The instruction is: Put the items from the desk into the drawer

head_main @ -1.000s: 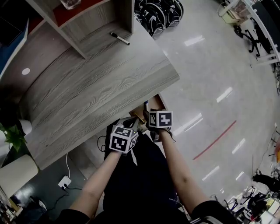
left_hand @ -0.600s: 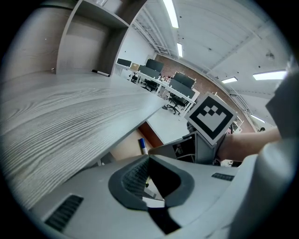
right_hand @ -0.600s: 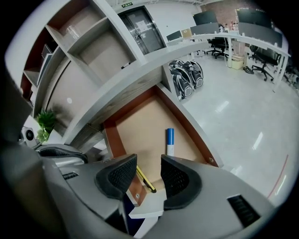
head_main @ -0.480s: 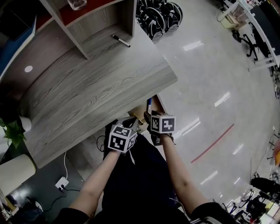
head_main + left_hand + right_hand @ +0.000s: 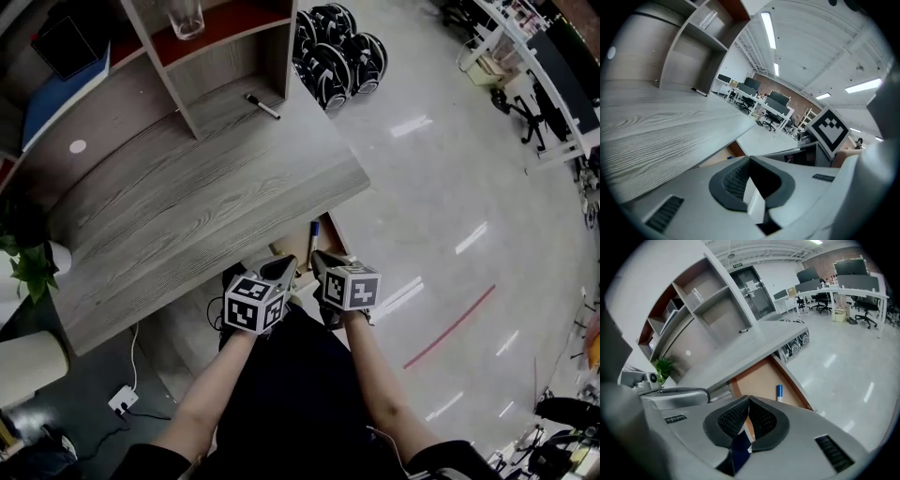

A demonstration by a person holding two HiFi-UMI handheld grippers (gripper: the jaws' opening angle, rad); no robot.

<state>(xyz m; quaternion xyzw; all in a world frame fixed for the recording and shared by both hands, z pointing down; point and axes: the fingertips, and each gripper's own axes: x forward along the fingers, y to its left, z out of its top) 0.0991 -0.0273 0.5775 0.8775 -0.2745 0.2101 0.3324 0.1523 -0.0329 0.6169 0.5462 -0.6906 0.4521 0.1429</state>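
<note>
drawer (image 5: 759,378) stands open under the near edge of the grey wood-grain counter (image 5: 206,197), its brown floor showing in the right gripper view. blue marker (image 5: 779,393) lies inside it toward the right wall, seen from the head view as a short blue stick (image 5: 312,232) just past the counter's edge. black marker (image 5: 262,106) rests far back on the counter, in the bay under the shelf unit (image 5: 234,42), well apart from both grippers. left gripper (image 5: 281,272) hangs just in front of the drawer below the counter edge, its jaws pressed together on nothing (image 5: 749,159). right gripper (image 5: 328,262) sits just beside it, jaws likewise pressed together and empty (image 5: 748,399). glass (image 5: 186,16) stands on the red shelf above. green plant (image 5: 28,262) sits at the counter's left end.
</note>
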